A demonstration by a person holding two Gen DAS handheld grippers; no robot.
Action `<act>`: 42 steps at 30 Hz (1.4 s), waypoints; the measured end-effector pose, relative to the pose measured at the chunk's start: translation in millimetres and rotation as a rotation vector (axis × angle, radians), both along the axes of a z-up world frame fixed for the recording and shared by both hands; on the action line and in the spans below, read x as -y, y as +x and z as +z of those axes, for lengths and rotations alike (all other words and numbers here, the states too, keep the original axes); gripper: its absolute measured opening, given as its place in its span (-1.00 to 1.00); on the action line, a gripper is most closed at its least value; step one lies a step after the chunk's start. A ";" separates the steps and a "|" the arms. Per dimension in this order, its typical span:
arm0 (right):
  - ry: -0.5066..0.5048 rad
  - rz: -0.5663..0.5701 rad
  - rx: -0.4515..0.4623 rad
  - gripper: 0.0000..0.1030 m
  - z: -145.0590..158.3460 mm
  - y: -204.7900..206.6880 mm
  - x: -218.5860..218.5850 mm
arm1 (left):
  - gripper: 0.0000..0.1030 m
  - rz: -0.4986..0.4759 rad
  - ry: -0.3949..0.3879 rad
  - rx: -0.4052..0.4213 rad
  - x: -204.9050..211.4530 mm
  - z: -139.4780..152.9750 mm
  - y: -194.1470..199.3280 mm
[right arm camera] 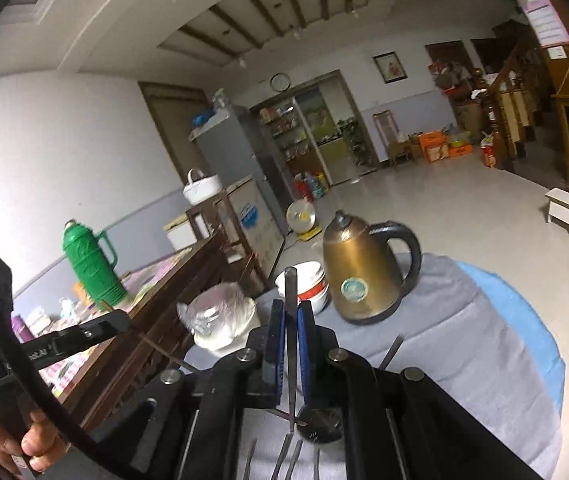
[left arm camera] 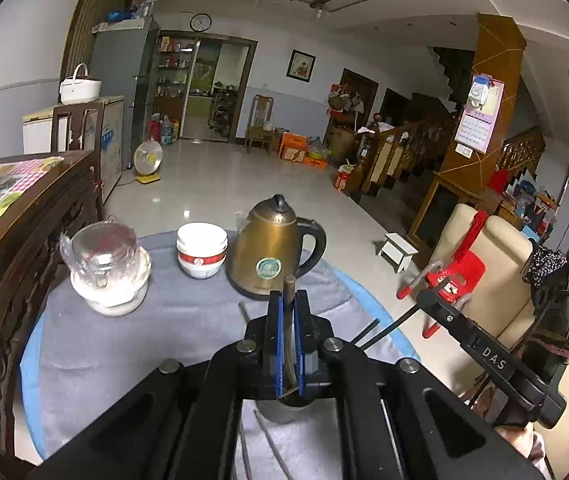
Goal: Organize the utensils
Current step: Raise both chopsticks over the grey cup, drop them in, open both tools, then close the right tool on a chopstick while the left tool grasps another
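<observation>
My left gripper (left arm camera: 289,300) is shut on a brownish chopstick (left arm camera: 289,286) that stands upright between its blue pads, its lower end over a grey metal holder cup (left arm camera: 282,408) below the jaws. My right gripper (right arm camera: 291,308) is shut on a dark chopstick (right arm camera: 291,286), held upright over a dark cup (right arm camera: 320,424). More utensils (left arm camera: 270,446) lie on the grey cloth (left arm camera: 188,320) under the left gripper; fork-like tines (right arm camera: 288,456) show under the right one. Dark chopsticks (left arm camera: 366,334) stick out beside the right gripper body in the left wrist view.
A brass kettle (left arm camera: 274,246), stacked white-and-red bowls (left arm camera: 202,250) and a plastic-wrapped glass on a white bowl (left arm camera: 108,268) stand at the table's far side. A carved wooden cabinet (left arm camera: 16,232) with a green thermos (right arm camera: 92,258) is on the left. A cream chair (left arm camera: 496,264) is on the right.
</observation>
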State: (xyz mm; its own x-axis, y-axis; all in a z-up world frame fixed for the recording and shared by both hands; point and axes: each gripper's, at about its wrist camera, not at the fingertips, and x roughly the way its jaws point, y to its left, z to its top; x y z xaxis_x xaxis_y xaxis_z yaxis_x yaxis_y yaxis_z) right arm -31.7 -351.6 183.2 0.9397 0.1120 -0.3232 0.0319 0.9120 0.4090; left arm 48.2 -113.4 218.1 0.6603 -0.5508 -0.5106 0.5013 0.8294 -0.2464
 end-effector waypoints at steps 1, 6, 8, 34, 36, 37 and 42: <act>0.002 -0.008 0.002 -0.87 1.5 2.4 4.0 | -0.90 0.000 -0.002 -0.002 4.2 0.5 2.1; -0.033 -0.068 -0.006 -0.87 -1.4 9.7 11.6 | -0.90 0.013 0.034 -0.018 18.6 -15.8 11.7; -0.054 -0.079 -0.021 -0.87 -7.8 12.1 12.1 | -0.90 0.019 0.056 -0.037 23.7 -28.2 15.9; 0.107 0.111 -0.159 -0.26 -68.4 -22.1 5.3 | 0.07 0.088 0.174 -0.136 -50.1 -108.4 -10.6; 0.085 0.137 -0.170 -0.26 -73.6 -27.6 -2.7 | 0.08 0.112 0.181 -0.177 -63.9 -124.4 -8.4; 0.079 0.154 -0.183 -0.26 -77.5 -28.7 -6.7 | 0.08 0.122 0.182 -0.203 -69.3 -132.8 -6.8; 0.058 0.218 -0.319 -0.26 -117.8 -21.7 -29.1 | 0.08 0.169 0.199 -0.356 -92.4 -186.5 1.3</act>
State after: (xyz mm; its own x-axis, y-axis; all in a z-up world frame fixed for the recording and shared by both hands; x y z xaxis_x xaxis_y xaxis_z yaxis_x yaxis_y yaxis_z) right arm -53.4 -322.5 65.4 0.7453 0.3244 -0.5825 -0.0259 0.8871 0.4609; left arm 49.5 -21.0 31.5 0.4965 -0.3184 -0.8075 0.2678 0.9411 -0.2065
